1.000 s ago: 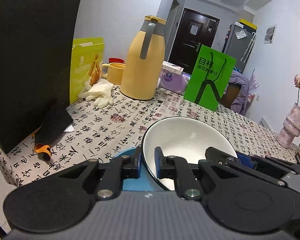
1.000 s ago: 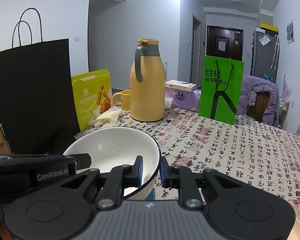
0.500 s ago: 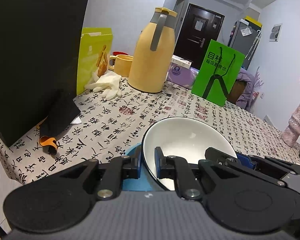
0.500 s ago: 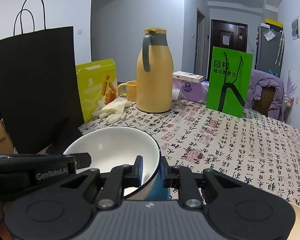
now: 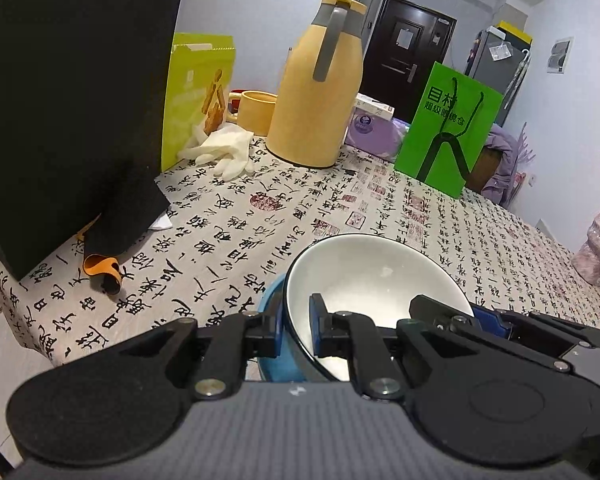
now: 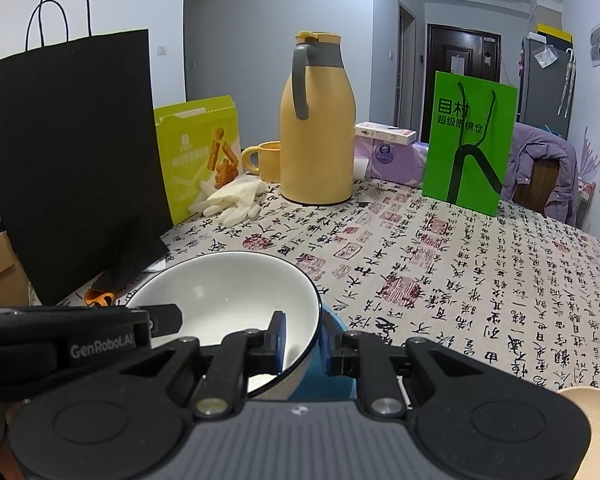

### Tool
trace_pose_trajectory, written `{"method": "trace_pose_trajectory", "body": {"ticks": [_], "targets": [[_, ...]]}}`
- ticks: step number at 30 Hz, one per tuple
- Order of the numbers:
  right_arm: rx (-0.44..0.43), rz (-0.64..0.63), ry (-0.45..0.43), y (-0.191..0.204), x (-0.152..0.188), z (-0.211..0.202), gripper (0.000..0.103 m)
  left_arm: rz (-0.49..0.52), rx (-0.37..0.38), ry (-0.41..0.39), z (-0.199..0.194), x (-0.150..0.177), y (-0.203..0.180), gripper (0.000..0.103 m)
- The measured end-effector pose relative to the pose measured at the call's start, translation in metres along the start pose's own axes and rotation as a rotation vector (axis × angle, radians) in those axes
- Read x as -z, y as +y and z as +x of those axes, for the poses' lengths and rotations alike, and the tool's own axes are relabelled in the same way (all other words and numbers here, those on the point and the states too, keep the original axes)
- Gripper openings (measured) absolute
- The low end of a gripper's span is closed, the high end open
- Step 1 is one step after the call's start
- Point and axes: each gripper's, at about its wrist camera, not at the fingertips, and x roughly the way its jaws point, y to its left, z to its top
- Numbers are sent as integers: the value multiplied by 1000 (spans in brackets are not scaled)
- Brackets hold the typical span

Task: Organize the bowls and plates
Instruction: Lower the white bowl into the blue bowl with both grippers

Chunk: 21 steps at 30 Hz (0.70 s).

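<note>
White bowl (image 5: 376,276) gripped from both sides, low over the near end of the surface (image 5: 340,208). Left claw (image 5: 296,328) clamped narrow on the bowl's left rim, one pad inside, one outside. Right claw (image 6: 304,340) clamped narrow on the opposite rim in the same way, visible too in the left view at the bowl's far side. Blue bowl (image 5: 274,292) directly beneath the white one, only a sliver of its edge showing; cannot tell whether the two touch. At the back of the surface: yellow jug (image 6: 318,136), yellow mug (image 6: 266,160) just beside it, green bag (image 6: 470,140) upright to the right, purple tissue pack (image 6: 392,158) between jug and green bag. To the left: tall black bag (image 6: 76,152), yellow-green box (image 6: 198,152) behind it, white gloves (image 6: 232,198) lying in front of the box. Edge of a beige dish (image 6: 588,404) at the lower right of the right view.
</note>
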Motion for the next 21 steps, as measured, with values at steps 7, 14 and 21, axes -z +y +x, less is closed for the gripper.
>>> {"method": "trace_pose_trajectory", "body": {"ticks": [7, 14, 21], "targets": [[-7, 6, 20, -1, 5, 7, 17, 12, -11, 18, 6, 3, 1, 12], [-10, 15, 45, -3, 10, 15, 17, 35, -14, 47, 14, 7, 0, 13], [-14, 16, 61, -5, 14, 22, 17, 69, -29, 50, 19, 9, -2, 13]]}}
